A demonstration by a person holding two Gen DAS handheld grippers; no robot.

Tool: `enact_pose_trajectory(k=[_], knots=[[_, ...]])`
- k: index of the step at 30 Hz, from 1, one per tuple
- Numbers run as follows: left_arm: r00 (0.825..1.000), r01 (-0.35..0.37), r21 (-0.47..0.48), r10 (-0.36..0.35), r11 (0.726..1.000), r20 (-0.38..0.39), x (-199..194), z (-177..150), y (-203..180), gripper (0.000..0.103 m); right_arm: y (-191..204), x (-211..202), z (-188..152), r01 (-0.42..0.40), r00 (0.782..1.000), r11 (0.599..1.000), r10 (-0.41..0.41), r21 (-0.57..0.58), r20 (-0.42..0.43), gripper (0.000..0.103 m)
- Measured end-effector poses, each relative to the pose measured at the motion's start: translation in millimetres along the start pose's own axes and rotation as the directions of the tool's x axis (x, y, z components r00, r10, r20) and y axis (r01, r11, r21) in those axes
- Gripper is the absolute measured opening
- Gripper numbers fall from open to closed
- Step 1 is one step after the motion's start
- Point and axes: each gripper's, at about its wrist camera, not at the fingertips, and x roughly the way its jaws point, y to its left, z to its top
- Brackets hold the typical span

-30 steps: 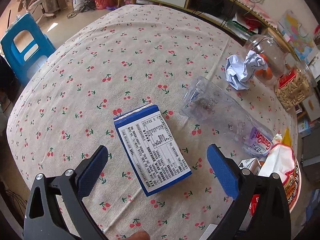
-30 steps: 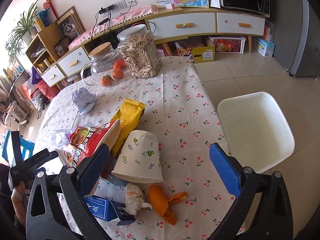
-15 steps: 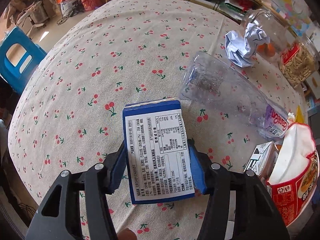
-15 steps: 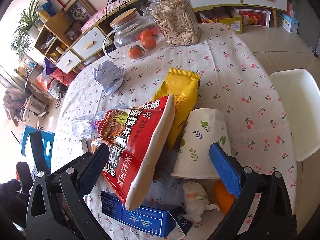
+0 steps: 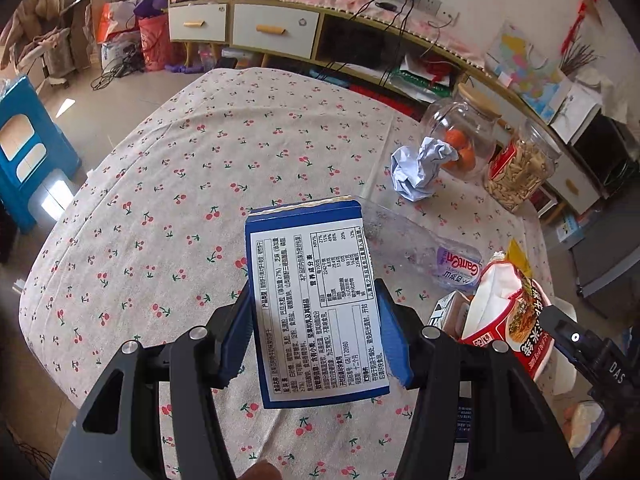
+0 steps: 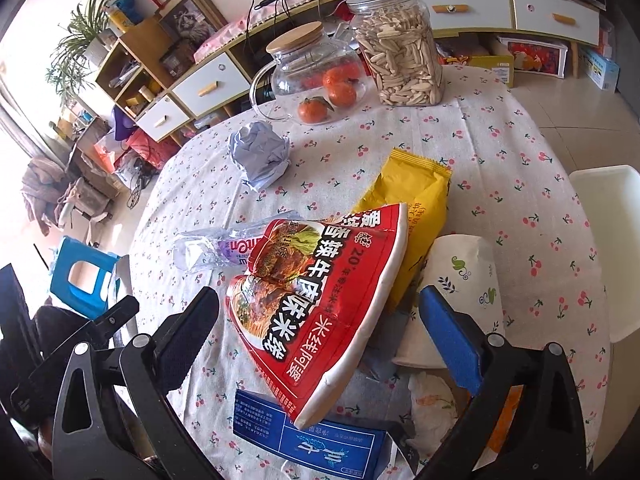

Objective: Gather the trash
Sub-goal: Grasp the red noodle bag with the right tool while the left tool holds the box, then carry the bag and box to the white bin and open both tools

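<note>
Gripping one blue box between its pads at frame center, the left gripper is holding it above the tablecloth. The right gripper, jaws wide, is hovering around one red bag. Two jars are sitting upper center; one paper ball, one bottle, one cup are lying nearby.
</note>
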Motion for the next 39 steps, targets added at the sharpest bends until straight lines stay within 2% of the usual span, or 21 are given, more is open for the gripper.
enact_pose_trajectory(k=[3, 6, 8, 10, 11, 13, 16, 19, 25, 39], knots=[[1.0, 0.024, 0.024, -0.024, 0.999, -0.002, -4.4, -4.8, -8.5, 0.056, -6.6, 9.0, -0.8, -0.025, 0.999, 0.999, 0.026, 0.041, -0.037, 0.094], [0.999, 0.033, 0.05, -0.032, 0.998, -0.012, -2.8, -9.4, -15.6, 0.056, -10.6, 20.1, -2.0, -0.09, 0.992, 0.992, 0.097, 0.088, -0.078, 0.091], [0.999, 0.035, 0.058, -0.034, 0.998, -0.021, -0.3, -12.5, -17.9, 0.056, -10.4, 26.1, -3.6, -0.119, 0.988, 0.987, 0.128, 0.105, -0.086, 0.083], [0.999, 0.033, 0.058, -0.031, 0.998, -0.026, 1.4, -13.5, -18.6, 0.056, -8.9, 30.7, -4.3, -0.155, 0.982, 0.982, 0.165, 0.105, -0.096, 0.063], [0.999, 0.033, 0.057, -0.031, 0.998, -0.026, 1.6, -14.8, -17.4, 0.056, -7.8, 29.9, -4.2, -0.17, 0.979, 0.98, 0.18, 0.105, -0.093, 0.059], [0.999, 0.033, 0.055, -0.031, 0.998, -0.023, 0.9, -15.0, -16.6, 0.056, -2.9, 23.6, -3.5, -0.175, 0.982, 0.982, 0.18, 0.078, -0.063, 0.045], [0.999, 0.035, 0.058, -0.034, 0.998, -0.012, -1.0, -15.1, -17.3, 0.056, 1.3, 16.4, -2.0, -0.198, 0.979, 0.979, 0.2, 0.053, -0.037, 0.036], [1.0, 0.02, 0.082, -0.021, 0.996, 0.018, -4.8, -16.7, -22.3, 0.056, 5.3, 11.6, -1.5, -0.195, 0.981, 0.981, 0.196, 0.021, -0.013, 0.031], [0.997, 0.008, 0.103, -0.016, 0.995, 0.075, -14.4, -16.7, -26.5, 0.056, 10.3, 1.7, 0.5, -0.197, 0.98, 0.98, 0.197, -0.024, 0.038, 0.03], [0.99, 0.045, 0.077, -0.055, 0.996, 0.129, -25.7, -15.2, -34.4, 0.056, 14.3, -43.7, 5.5, -0.142, 0.968, 0.98, 0.166, -0.136, 0.187, 0.028]])
